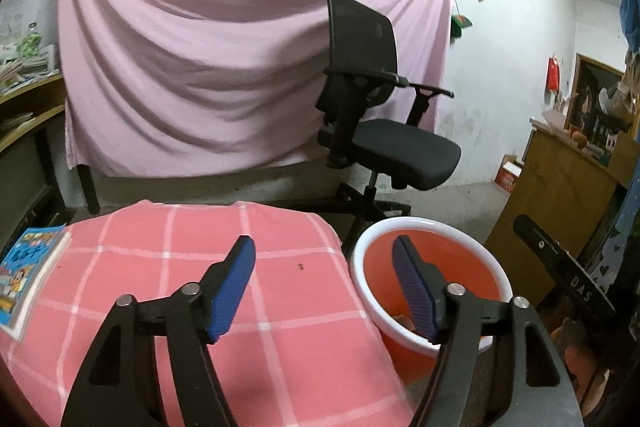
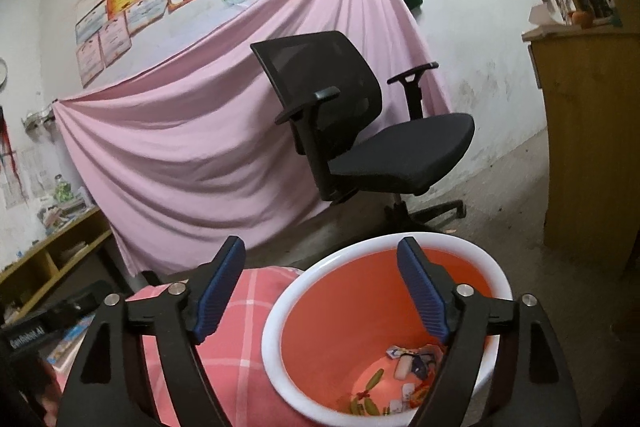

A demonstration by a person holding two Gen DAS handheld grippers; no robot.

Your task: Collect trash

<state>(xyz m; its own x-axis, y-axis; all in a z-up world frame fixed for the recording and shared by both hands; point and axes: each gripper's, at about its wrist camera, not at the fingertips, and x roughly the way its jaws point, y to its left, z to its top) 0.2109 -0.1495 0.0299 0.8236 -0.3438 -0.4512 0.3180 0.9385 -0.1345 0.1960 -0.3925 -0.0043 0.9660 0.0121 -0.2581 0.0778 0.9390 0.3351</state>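
An orange bin with a white rim [image 2: 304, 271] stands beside the pink checked table [image 2: 248, 331]; several scraps of trash [image 2: 404, 367] lie on its bottom. My right gripper [image 2: 322, 283] hovers over the bin's near edge, open, with nothing between its blue pads. In the left wrist view the same bin [image 1: 460, 239] stands to the right of the table [image 1: 168, 287]. My left gripper [image 1: 324, 283] is open above the table's right edge, its right finger over the bin, holding nothing. A tiny dark speck [image 1: 301, 266] lies on the cloth.
A black office chair [image 1: 384, 131] stands behind the bin before a hanging pink sheet [image 1: 200, 67]. A children's book [image 1: 28, 279] lies at the table's left edge. A wooden cabinet [image 2: 588, 131] stands at the right, low shelves [image 2: 52, 259] at the left.
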